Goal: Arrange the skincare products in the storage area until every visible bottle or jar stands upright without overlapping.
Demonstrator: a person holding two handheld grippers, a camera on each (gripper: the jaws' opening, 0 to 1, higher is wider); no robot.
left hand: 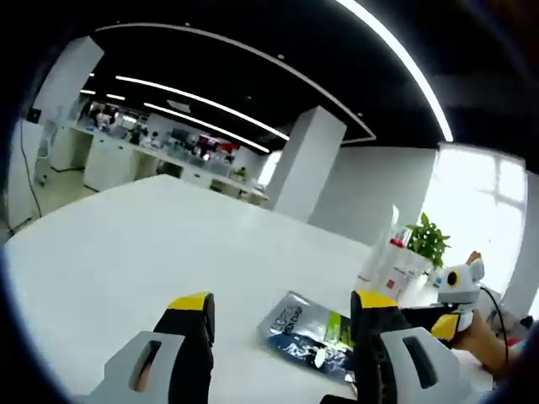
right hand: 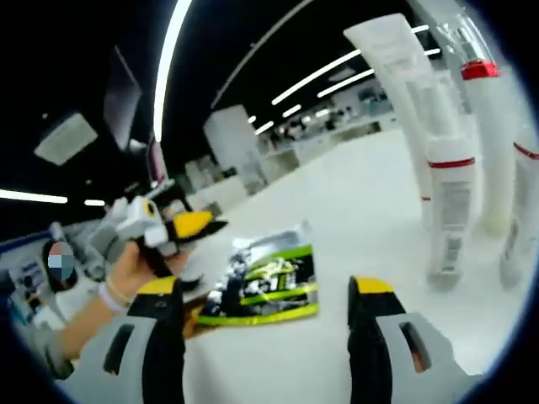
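Sachet (right hand: 265,284), flat on worktop (right hand: 354,210), before my spread, empty right claw (right hand: 265,299); left claw (left hand: 282,307) likewise spread. Tubes (right hand: 450,202) upright; I'd approach low, clear of them.

A broad white desk (left hand: 152,252) stretches toward the back of an open office. A small green leafy potted plant (left hand: 428,239) stands near its far edge by a bright window (left hand: 476,206). A square white pillar (left hand: 307,160) rises behind, under long white ceiling light strips (left hand: 202,103).
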